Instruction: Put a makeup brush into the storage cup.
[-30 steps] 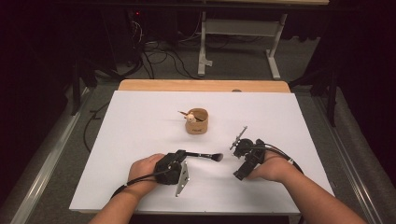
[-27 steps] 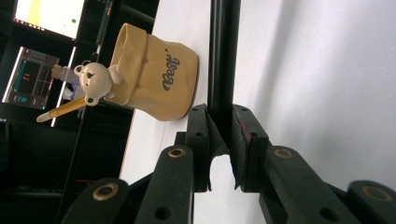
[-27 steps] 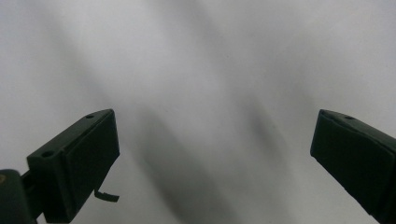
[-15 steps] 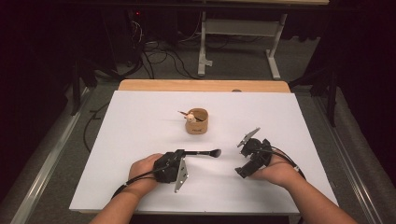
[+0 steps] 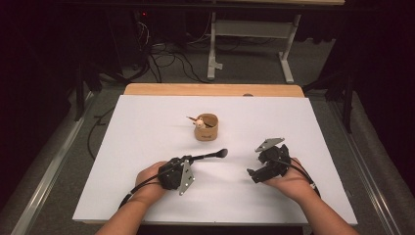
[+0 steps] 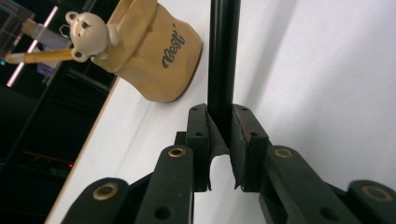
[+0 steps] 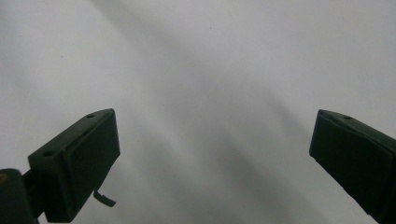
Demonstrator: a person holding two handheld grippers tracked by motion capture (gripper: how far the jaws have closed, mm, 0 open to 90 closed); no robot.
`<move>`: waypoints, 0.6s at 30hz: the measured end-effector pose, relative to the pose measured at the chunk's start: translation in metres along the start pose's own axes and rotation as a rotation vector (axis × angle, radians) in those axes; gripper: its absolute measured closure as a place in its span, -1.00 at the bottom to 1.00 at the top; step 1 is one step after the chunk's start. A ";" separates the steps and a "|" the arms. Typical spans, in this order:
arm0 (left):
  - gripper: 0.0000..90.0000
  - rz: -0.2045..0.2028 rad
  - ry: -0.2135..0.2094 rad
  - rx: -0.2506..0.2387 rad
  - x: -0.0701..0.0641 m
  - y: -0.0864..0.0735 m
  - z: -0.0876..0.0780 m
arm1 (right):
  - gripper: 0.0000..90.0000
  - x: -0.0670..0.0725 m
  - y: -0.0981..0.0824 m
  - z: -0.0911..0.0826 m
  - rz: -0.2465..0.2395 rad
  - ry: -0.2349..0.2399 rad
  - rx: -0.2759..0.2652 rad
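We've got the left gripper [image 5: 190,159] clamped on the black brush [image 5: 211,155], lower centre of the high view, bristle tip toward the tan cup [image 5: 206,127] at mid-frame. Right gripper [image 5: 253,175] is wide open and empty, low over the white surface [image 5: 147,122]. Risks as we see them: the thin handle pivots between the pads, or the tip clips the cup rim and tips it.

My table [image 5: 147,127] carries a white sheet [image 5: 313,132]; one tan cup [image 5: 207,128] stands on it, mid-sheet.

The tan cup [image 6: 154,56] bears dark script lettering reading roughly "Best".
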State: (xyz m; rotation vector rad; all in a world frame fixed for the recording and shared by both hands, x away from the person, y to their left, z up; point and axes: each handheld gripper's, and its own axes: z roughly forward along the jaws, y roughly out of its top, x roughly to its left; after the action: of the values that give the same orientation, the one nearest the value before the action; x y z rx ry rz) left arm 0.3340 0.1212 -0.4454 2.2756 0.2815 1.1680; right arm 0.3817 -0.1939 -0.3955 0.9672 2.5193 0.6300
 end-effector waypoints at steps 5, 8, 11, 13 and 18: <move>0.75 -0.052 -0.012 -0.002 0.003 -0.002 0.000 | -0.93 -0.001 -0.006 0.005 0.046 0.015 -0.050; 0.75 -0.100 -0.022 -0.012 0.006 -0.004 0.000 | -0.93 -0.002 -0.009 0.008 0.076 0.021 -0.091; 0.75 -0.146 -0.034 -0.017 0.009 -0.006 0.000 | -0.93 -0.004 -0.012 0.010 0.089 0.024 -0.120; 0.75 -0.177 -0.041 -0.023 0.010 -0.007 -0.001 | -0.93 -0.004 -0.014 0.011 0.100 0.027 -0.155; 0.75 -0.234 -0.062 -0.034 0.013 -0.009 -0.002 | -0.94 -0.003 -0.021 0.015 0.128 0.032 -0.195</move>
State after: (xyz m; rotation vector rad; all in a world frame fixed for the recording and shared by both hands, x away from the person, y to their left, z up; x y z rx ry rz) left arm 0.3411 0.1345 -0.4406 2.1766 0.4858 0.9742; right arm 0.3798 -0.2058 -0.4181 1.0593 2.3823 0.9175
